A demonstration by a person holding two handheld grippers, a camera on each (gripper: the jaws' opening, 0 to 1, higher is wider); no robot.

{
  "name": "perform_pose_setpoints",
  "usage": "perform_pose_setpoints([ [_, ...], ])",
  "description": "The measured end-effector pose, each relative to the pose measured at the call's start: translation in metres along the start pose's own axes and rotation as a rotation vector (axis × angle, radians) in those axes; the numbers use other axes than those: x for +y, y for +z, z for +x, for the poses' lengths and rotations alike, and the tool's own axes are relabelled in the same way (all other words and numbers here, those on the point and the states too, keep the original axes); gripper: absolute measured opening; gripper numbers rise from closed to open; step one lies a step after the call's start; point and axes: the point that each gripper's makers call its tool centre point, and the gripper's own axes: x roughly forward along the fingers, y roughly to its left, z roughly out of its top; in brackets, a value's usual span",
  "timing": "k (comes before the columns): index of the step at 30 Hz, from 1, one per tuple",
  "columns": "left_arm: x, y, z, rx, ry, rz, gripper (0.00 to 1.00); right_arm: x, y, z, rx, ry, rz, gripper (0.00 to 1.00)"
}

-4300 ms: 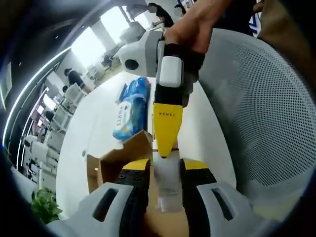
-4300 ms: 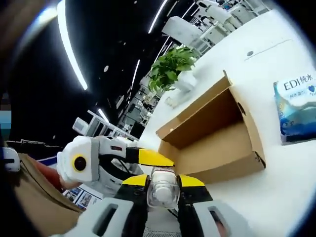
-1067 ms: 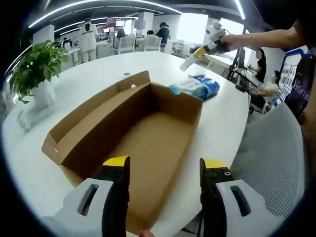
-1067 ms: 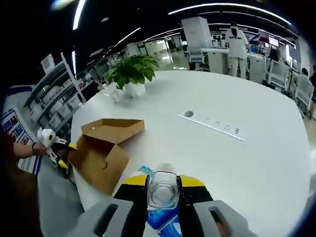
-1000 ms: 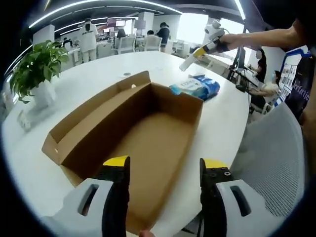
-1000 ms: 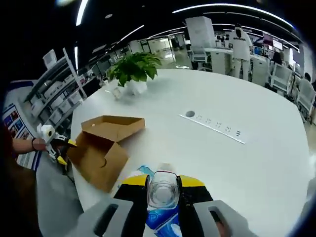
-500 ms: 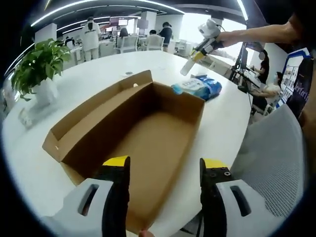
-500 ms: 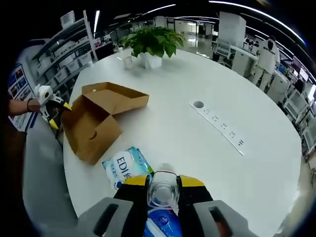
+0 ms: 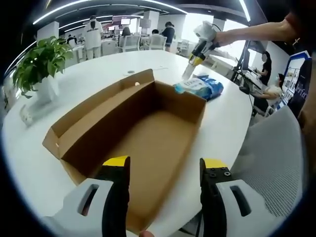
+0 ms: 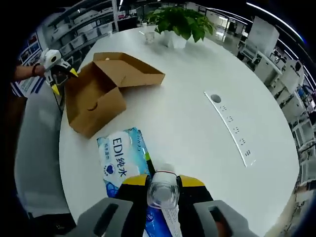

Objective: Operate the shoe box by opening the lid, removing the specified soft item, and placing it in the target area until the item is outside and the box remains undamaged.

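Right gripper view: the right gripper (image 10: pixel 162 183), its yellow-tipped jaws closed on a pale, translucent soft tube (image 10: pixel 163 190), hangs over a blue plastic pack printed "EDI" (image 10: pixel 122 157) lying on the round white table (image 10: pixel 197 133). So the tube, the item taken from the box, is already outside it and above the pack, not yet set down. Beyond the pack sits the open brown cardboard shoe box (image 10: pixel 101 96), lid folded back, with the left gripper (image 10: pixel 60 75) at its far end. In the left gripper view that gripper (image 9: pixel 160 170) stands with jaws wide apart and nothing between them, poised at the box's (image 9: pixel 133 128) near edge; the box interior looks bare and its walls intact. Across the table the right gripper (image 9: pixel 196 54) shows above the blue pack (image 9: pixel 200 85), and a potted green plant (image 9: pixel 42 64) stands well apart. To place well, lower the tube until it rests flat, likely beside the pack rather than on its slippery film, and release only once it is supported.
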Motion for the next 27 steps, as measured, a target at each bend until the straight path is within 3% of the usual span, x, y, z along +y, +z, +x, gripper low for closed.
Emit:
perform_pose_setpoints([
  [13, 0.007, -0.001, 0.000, 0.006, 0.004, -0.003, 0.56, 0.013, -0.004, 0.013, 0.121, 0.017, -0.196, 0.18],
  [27, 0.008, -0.008, 0.000, 0.020, 0.001, -0.018, 0.56, 0.024, -0.010, 0.021, 0.220, 0.092, -0.383, 0.18],
])
